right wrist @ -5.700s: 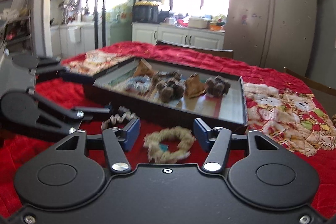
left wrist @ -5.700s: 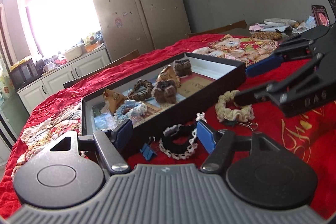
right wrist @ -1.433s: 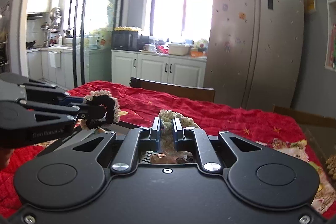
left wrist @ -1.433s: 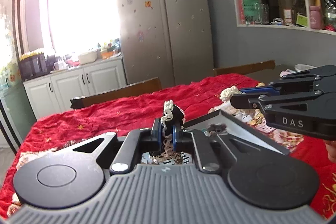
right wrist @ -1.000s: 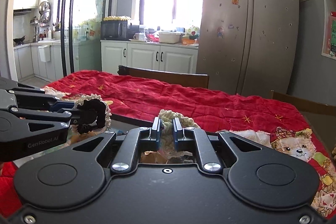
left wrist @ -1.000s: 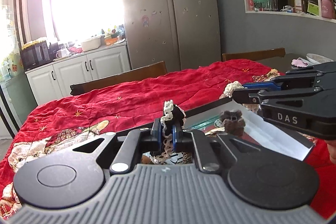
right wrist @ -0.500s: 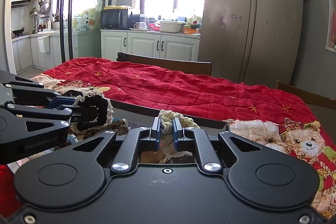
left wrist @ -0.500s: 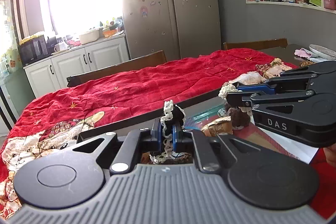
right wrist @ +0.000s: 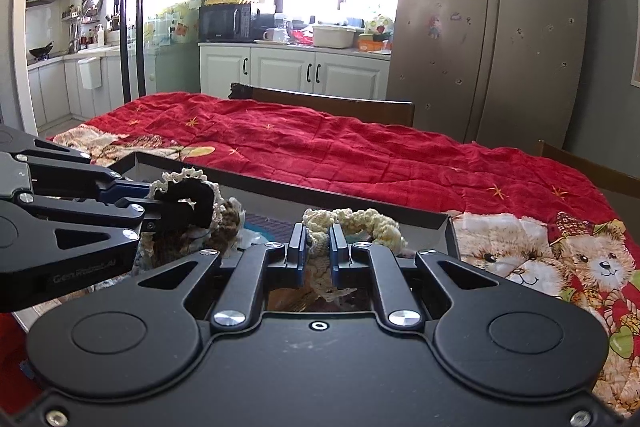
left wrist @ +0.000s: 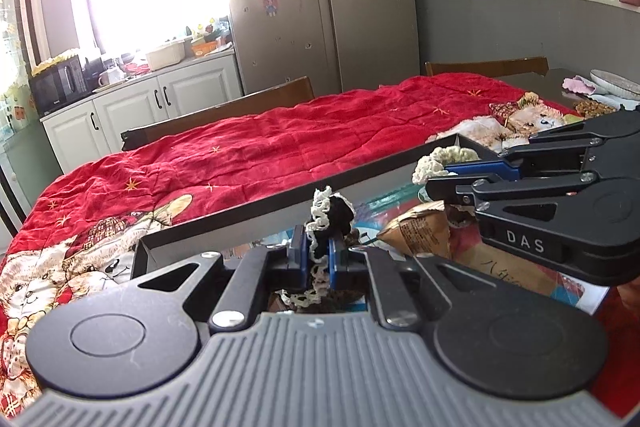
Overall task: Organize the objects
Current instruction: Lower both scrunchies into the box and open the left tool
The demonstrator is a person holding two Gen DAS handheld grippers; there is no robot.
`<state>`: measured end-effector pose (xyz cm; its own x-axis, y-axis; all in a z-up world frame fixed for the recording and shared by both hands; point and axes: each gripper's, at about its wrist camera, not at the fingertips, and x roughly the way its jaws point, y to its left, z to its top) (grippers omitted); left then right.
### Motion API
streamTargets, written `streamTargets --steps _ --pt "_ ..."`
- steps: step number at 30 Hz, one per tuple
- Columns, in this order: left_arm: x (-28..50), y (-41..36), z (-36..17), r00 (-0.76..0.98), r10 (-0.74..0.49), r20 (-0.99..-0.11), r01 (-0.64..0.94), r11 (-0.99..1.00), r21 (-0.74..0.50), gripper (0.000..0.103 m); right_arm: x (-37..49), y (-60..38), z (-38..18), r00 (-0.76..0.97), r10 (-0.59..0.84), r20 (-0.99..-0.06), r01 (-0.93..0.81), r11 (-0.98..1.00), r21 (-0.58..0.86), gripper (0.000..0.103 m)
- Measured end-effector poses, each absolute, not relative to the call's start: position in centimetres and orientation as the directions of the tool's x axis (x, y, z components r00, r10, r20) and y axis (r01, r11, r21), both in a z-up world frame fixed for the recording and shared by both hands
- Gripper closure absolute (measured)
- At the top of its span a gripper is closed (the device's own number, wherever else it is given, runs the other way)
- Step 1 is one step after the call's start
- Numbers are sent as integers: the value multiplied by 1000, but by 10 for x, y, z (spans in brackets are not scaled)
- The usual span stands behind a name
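My left gripper [left wrist: 318, 255] is shut on a black scrunchie with white lace trim [left wrist: 334, 213], held just above the near left part of the black tray [left wrist: 280, 211]. My right gripper [right wrist: 318, 251] is shut on a cream knitted scrunchie [right wrist: 360, 221] over the tray's [right wrist: 320, 193] right part. The two grippers hang side by side. In the right wrist view the left gripper [right wrist: 160, 203] shows at the left with the black scrunchie [right wrist: 188, 197]. The left wrist view shows the right gripper [left wrist: 440, 183] with the cream scrunchie [left wrist: 444, 159]. The tray floor under both is mostly hidden.
Inside the tray lie a brown paper packet [left wrist: 420, 231] and a brown scrunchie [right wrist: 230, 217]. A red quilt with bear prints [left wrist: 280, 143] covers the table. Wooden chair backs [right wrist: 328, 103] stand at the far edge. Dishes [left wrist: 612, 87] sit at the far right.
Both grippers, open over the scrunchies on the quilt several seconds ago, now grip them. Over the last second both sank toward the tray, which shows larger and nearer.
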<state>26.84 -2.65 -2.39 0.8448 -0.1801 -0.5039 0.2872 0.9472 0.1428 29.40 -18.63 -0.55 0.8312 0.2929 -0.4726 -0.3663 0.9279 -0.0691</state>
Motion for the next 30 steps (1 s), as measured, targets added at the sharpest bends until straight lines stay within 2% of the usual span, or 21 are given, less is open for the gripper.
streamTargets --steps 24,26,30 --pt "269 -31 -29 836 -182 -517 300 942 153 83 301 -185 -11 806 285 -518 -366 929 -58 89" --pt "269 -32 -29 838 -184 -515 301 941 154 73 301 -185 -12 807 285 -517 -366 929 -60 89" --pt "267 -33 -28 841 -182 -509 300 940 161 64 300 -184 -11 808 283 -518 -368 927 -68 87"
